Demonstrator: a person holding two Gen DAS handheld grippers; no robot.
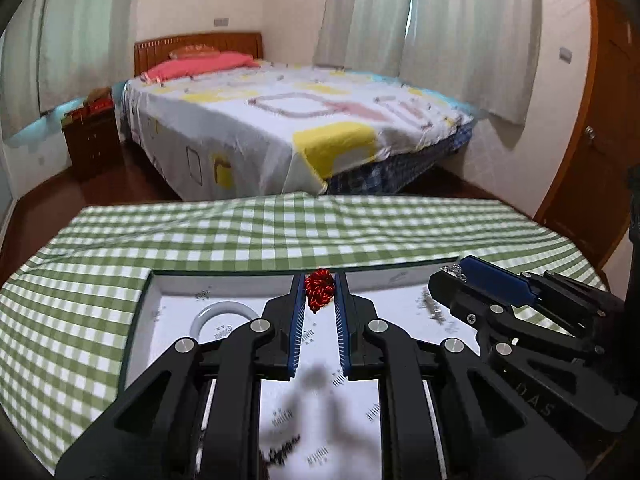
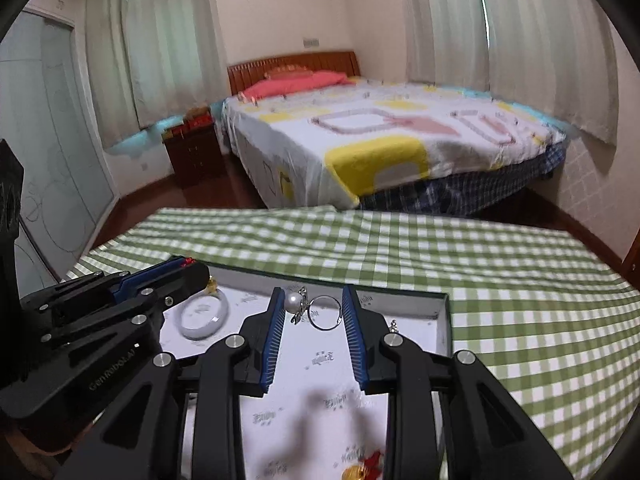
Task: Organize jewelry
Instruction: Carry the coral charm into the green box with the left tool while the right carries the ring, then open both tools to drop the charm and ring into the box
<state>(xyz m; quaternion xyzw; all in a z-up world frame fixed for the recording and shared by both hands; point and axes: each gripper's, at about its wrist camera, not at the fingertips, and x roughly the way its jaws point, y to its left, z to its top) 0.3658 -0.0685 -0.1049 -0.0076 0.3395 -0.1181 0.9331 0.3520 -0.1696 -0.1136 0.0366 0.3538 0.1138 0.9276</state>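
Note:
A shallow white-lined box (image 1: 168, 284) (image 2: 440, 308) lies on the green checked cloth. My left gripper (image 1: 319, 282) is shut on a red braided cord knot (image 1: 319, 287) held above the box. My right gripper (image 2: 312, 304) is shut on a silver ring with a pearl (image 2: 316, 310), the pearl (image 2: 293, 301) against the left finger. A pale jade bangle (image 1: 222, 314) (image 2: 204, 316) lies at the box's left. A small silver piece (image 2: 394, 326) lies at the box's right. A gold and red charm (image 2: 362, 466) lies near the front. The right gripper also shows in the left wrist view (image 1: 452, 276).
The table with the checked cloth (image 1: 280, 232) ends just beyond the box. Behind it stand a bed (image 1: 300, 120), a dark wooden nightstand (image 1: 92, 136) and a wooden door (image 1: 600, 120) at the right. A dark chain piece (image 1: 280, 454) lies in the box's near part.

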